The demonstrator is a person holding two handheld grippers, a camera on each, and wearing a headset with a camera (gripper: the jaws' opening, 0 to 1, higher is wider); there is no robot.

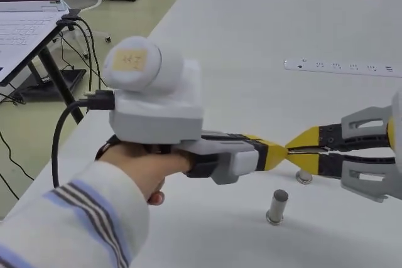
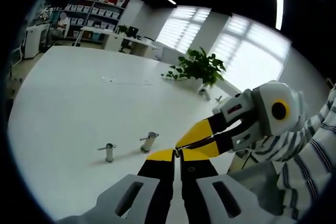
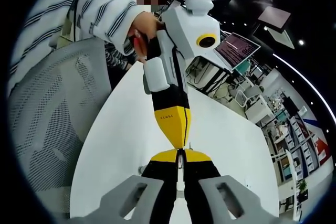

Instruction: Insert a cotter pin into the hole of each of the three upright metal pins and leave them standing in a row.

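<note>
Observing the left hand-held gripper (image 1: pixel 284 152) and the right hand-held gripper (image 1: pixel 293 149) meeting tip to tip above the surface (image 1: pixel 251 42). Both pairs of yellow jaws are lying pressed together, and whether a cotter pin is being pinched at the junction is too small to tell. One metal pin (image 1: pixel 276 205) is standing upright below the joined tips, on the person's side. Another metal pin (image 1: pixel 304 177) is sitting just under the right hand-held gripper's lower jaw, partly hidden. In the left gripper view both are lying left of that gripper's tips, apart from each other. There the farther metal pin (image 2: pixel 109 151) is appearing to carry a small crosspiece near its top, and the nearer metal pin (image 2: pixel 148 141) is leaning in that tilted view. Judgement: the step in hand is looking like a regrasp or handover between tips. Doing it well is meaning keeping both tips level and steady, releasing one jaw pair only once the other is gripping firmly, then lining the cotter pin's legs with the hole axis and bracing the metal pin against tipping while pushing.
</note>
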